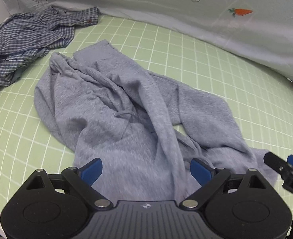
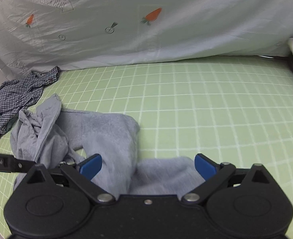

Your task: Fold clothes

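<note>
A grey-blue sweat garment (image 1: 114, 107) lies crumpled on the green checked sheet (image 1: 216, 63). My left gripper (image 1: 146, 171) is open, its blue pads (image 1: 92, 170) spread over the garment's near edge. The right gripper (image 1: 281, 164) shows at the right edge of the left wrist view, over the cloth's near right end. In the right wrist view the same garment (image 2: 110, 135) lies left of centre. My right gripper (image 2: 148, 166) is open above the cloth's near end, with cloth between its spread blue pads (image 2: 205, 166). The left gripper's finger (image 2: 9, 164) enters from the left.
A blue-and-white checked shirt (image 1: 26, 39) lies bunched at the far left, also visible in the right wrist view (image 2: 17, 97). A pale quilt (image 2: 146, 29) with carrot prints rises behind the sheet. The green sheet (image 2: 216, 109) stretches bare to the right.
</note>
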